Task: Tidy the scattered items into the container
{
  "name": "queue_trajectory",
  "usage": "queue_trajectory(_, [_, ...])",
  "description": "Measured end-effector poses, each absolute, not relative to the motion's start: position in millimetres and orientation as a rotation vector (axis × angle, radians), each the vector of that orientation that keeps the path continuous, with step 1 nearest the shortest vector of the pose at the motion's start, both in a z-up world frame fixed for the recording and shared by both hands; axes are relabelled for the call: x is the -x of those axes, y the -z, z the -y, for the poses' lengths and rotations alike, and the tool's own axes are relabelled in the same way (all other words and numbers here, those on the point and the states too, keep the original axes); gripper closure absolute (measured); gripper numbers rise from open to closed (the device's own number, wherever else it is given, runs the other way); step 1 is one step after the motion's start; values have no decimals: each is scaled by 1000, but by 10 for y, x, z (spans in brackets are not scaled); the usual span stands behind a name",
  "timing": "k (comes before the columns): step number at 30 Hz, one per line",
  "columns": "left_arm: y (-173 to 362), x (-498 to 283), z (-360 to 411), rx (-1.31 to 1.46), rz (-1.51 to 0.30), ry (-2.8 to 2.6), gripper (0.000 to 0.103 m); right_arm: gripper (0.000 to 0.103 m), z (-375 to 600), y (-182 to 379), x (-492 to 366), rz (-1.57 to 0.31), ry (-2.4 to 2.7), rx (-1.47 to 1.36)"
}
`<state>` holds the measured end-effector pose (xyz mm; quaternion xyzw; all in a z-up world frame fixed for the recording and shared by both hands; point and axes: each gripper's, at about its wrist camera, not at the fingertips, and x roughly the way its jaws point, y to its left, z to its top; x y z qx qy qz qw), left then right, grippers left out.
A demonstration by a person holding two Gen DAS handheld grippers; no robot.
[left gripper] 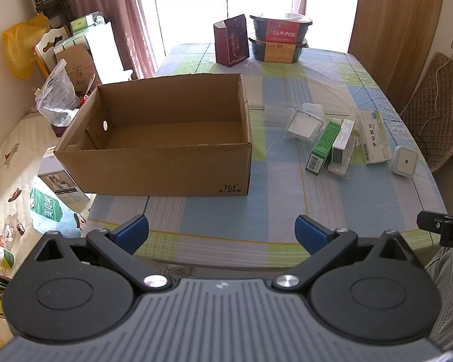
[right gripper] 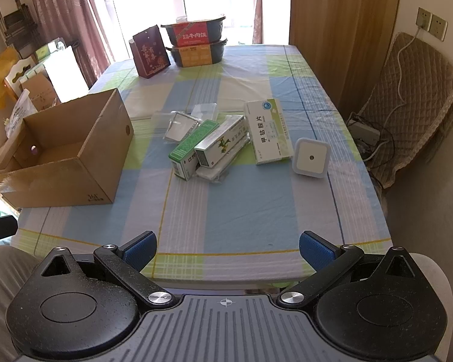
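Note:
An open cardboard box [left gripper: 154, 169] [right gripper: 60, 178] stands empty on the left of the checked tablecloth. To its right lie scattered items: a green medicine box [left gripper: 321, 147] [right gripper: 193, 146], a silver-green box [left gripper: 342, 143] [right gripper: 222, 146], a white medicine box [left gripper: 374, 137] [right gripper: 267, 131], a white square night light [left gripper: 404, 160] [right gripper: 311, 158] and clear plastic packs [left gripper: 303, 123] [right gripper: 181, 126]. My left gripper [left gripper: 222, 235] hangs open over the table's near edge, in front of the cardboard box. My right gripper [right gripper: 228, 250] is open too, short of the items, holding nothing.
At the table's far end stand a dark red gift bag [left gripper: 231, 42] [right gripper: 149, 51] and two stacked black food trays [left gripper: 279, 37] [right gripper: 196, 40]. Bags and boxes crowd a bench on the left [left gripper: 60, 90]. A padded chair [right gripper: 413, 102] stands at the right.

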<state>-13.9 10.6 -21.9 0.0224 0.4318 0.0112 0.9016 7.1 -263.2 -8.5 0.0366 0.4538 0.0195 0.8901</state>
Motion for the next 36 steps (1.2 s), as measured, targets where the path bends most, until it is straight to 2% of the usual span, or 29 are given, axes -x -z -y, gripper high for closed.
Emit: queue_trajectory(36, [245, -88, 72, -66, -947, -2, 1, 0, 2608, 153, -124, -951, -31, -49])
